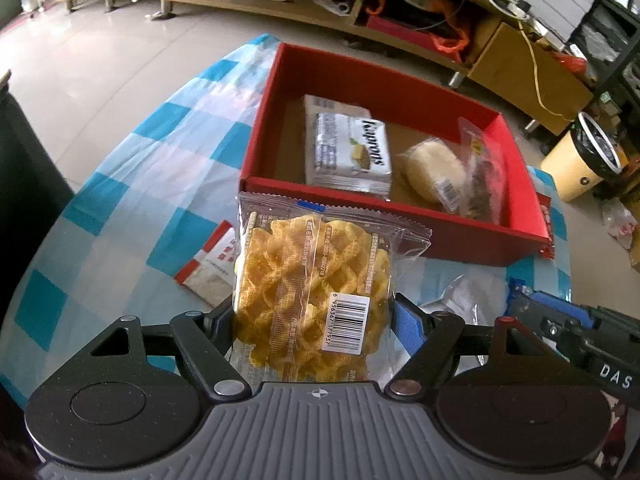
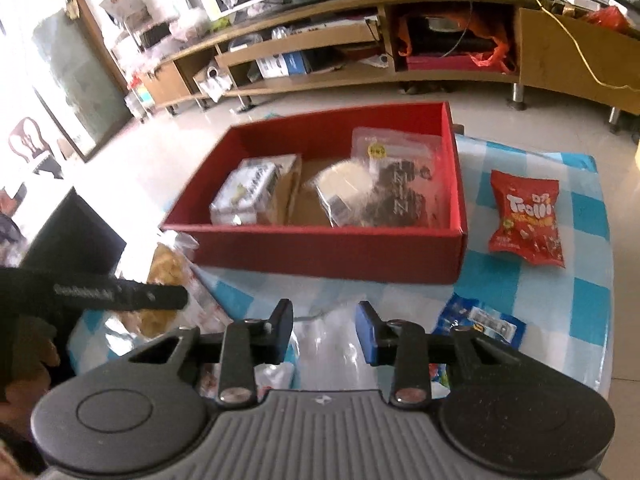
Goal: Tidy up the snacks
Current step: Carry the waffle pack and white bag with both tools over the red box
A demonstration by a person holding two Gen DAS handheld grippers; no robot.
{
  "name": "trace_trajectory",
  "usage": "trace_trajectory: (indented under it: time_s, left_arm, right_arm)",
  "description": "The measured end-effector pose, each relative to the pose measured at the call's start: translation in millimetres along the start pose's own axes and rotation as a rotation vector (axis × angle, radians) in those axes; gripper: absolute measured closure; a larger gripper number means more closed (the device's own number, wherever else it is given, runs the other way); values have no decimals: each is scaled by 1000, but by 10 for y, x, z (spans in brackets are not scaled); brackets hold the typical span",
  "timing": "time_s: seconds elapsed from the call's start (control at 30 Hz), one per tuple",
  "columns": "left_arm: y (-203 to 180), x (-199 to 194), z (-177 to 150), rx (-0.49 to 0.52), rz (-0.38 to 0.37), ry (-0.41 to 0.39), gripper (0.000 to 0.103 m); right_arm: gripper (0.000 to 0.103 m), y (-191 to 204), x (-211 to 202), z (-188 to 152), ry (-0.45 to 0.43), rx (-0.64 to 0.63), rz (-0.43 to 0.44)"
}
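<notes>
1. A table under a blue-and-white checked cloth (image 1: 120, 208) is used as the work surface; loose snacks are spread on it around the box
2. A red box (image 1: 400, 220) is set open-topped at the far side of the cloth, evidently as the collecting bin for the snacks
3. 3 packs are already laid inside: a silver wafer pack (image 1: 348, 148) at the left, a pale bun in clear wrap (image 1: 434, 172) in the middle, a dark-filled clear pouch (image 2: 400, 184) against the right wall
4. A waffle snack bag (image 1: 312, 292) is clamped between the pads of the left gripper (image 1: 312, 320), held upright just before the box's near wall, so a drop over the rim is judged the step in hand
5. The right gripper (image 2: 324, 332) is seen above a clear plastic wrapper (image 2: 328, 336); its jaws are drawn as close as they go, and whether film is pinched cannot be told
6. A red Trolli bag (image 2: 526, 220) is left on the cloth right of the box, still to be packed
7. A small blue packet (image 2: 484, 320) lies near the right gripper, also unpacked
</notes>
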State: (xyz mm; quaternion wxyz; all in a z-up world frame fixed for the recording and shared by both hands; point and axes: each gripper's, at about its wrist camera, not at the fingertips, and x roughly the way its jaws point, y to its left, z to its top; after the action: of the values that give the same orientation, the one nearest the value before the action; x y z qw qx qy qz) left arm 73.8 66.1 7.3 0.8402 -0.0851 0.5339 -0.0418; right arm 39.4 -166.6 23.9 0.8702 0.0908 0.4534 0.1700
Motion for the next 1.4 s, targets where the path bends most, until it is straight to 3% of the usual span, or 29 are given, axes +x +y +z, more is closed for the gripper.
trace_trajectory:
  time_s: [0.1,0.2,0.27,0.43,0.5,0.63,0.73,0.87,1.4]
  left_arm:
    - [-15,6,-3,9,4,0,22]
    - [-12,31,-13,16,0,12,22]
    - [-5,38,-15,19,-1,16,21]
    - [11,44,-4,15,-12,24,21]
    - [10,50,0,18,-13,27,21]
    - [-15,86,-16,26,-14,40,21]
    - [-36,118,-33,36,-6,48,21]
    - [-20,130,-38,28,-8,55,21]
    - [-123,-28,-16,53,-35,-5,21]
  right_arm:
    - [67,1,27,15,12,-6,-22]
    - [66,26,165,-58,105,-57,-19]
    - [53,25,274,-122,171,-66,-20]
    - [42,46,521,-275,268,-134,-91]
    - [38,32,611,-312,286,-136,-79]
    - [36,-22,668,-253,217,-123,-73]
    - [53,38,656,-247,207,-162,-125]
    - [59,139,598,-299,210,-203,-124]
    - [61,77,61,-18,19,-82,-49]
